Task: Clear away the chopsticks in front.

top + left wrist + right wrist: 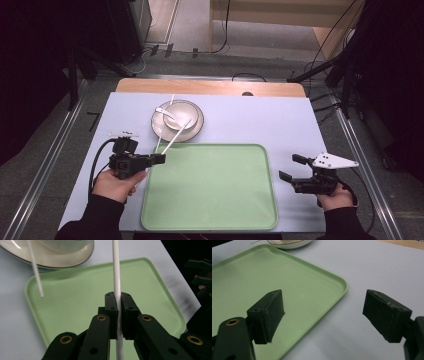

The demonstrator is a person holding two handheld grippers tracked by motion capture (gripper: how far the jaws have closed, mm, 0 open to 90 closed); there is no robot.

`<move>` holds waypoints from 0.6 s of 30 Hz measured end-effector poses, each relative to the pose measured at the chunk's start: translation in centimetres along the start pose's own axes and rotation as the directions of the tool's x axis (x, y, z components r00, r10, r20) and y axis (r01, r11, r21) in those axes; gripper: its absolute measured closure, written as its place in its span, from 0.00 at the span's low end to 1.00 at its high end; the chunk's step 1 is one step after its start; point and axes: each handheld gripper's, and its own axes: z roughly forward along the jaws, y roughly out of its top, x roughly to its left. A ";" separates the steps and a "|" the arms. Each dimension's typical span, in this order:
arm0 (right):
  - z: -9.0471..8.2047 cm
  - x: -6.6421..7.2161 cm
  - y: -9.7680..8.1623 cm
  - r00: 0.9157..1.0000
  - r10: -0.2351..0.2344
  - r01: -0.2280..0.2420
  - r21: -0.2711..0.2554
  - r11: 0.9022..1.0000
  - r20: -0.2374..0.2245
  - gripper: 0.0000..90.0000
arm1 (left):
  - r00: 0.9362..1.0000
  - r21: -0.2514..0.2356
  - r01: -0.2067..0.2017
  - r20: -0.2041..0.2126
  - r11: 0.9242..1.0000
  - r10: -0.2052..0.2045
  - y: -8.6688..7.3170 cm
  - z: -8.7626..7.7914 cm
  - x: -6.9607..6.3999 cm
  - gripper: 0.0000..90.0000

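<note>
Currently the thin white plastic chopstick (116, 277) is clamped between the jaws of the left tool (159, 158), the pads pressed on it from both sides low on its length. In the high view its far end slants up toward the round cream ceramic plate (196, 131) and lies across the plate's near rim. The held part sits just over the near-left corner of the pale green rectangular plastic tray (210, 185).

A second white chopstick (35, 267) lies beside the first, one end toward the plate, the other over the tray's corner. A small white bowl (176, 120) with a white spoon (165, 112) stands on the plate.

Step in hand, as judged: carrying the gripped chopstick off the plate toward the tray.

Right tool (293, 174): jaws wide apart, nothing between them, held over the pale blue worktop (280, 120) just off the tray's right edge.

Next move likely calls for lowering the stick flat onto the tray floor before letting go, so it does not roll; then returning for the second stick. Keep the far end clear of the bowl.
</note>
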 end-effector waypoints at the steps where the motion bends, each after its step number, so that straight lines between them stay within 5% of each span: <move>1: 0.0 0.0 0.0 1.000 0.002 -0.002 0.001 1.000 -0.001 0.20 | 1.000 0.003 0.001 0.007 1.000 -0.001 -0.2 0.3 -0.3 0.95; 13: 0.1 0.1 0.0 1.000 0.002 -0.002 0.009 1.000 -0.001 0.20 | 0.999 0.062 -0.017 0.047 0.998 0.014 -2.6 4.2 -2.0 0.95; 18: 0.2 0.2 0.0 1.000 -0.002 0.002 0.016 1.000 -0.005 0.20 | 0.999 0.108 -0.024 0.032 0.994 0.021 -3.2 6.2 -2.2 0.95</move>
